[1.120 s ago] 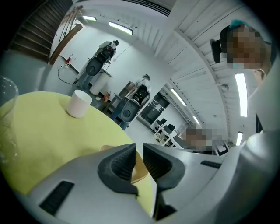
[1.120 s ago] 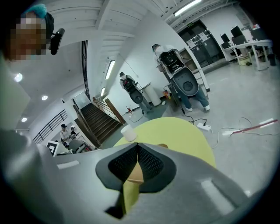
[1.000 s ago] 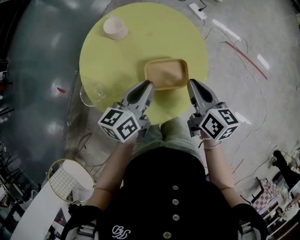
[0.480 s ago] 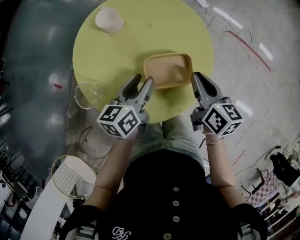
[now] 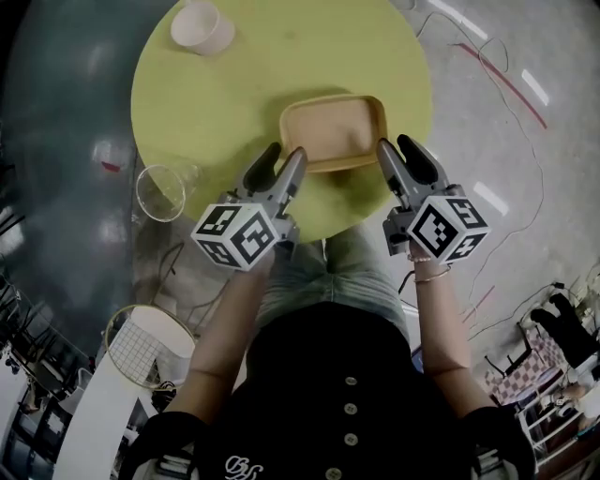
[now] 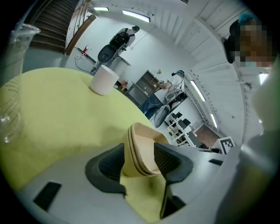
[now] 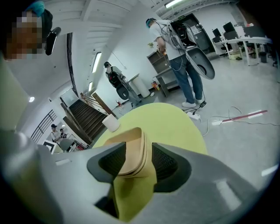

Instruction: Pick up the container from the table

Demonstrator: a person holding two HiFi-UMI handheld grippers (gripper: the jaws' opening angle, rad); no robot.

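Jaws freshly spread, left gripper (image 5: 286, 155) and right gripper (image 5: 397, 145) straddle the tan container's (image 5: 333, 131) opposite rims, unclamped, ready to lift.

The container (image 5: 333, 131) is pale tan, the table (image 5: 216, 103) yellow-green, and the small cup (image 5: 201, 28) seemingly off-white.

We wear a black top (image 5: 309, 375) with pale buttons (image 5: 351, 405) and a white mark (image 5: 241, 462), over grey-green trousers (image 5: 342, 267). A thin bracelet (image 5: 429, 277) rings our right wrist. Our left gripper (image 5: 285, 156) and right gripper (image 5: 395, 146) are grey with dark ribbed pads (image 6: 109, 164). Each bears a cube (image 5: 236, 234) of black-and-white square markers. Both have just been opening their jaws, with the container (image 5: 333, 131) rim between them.
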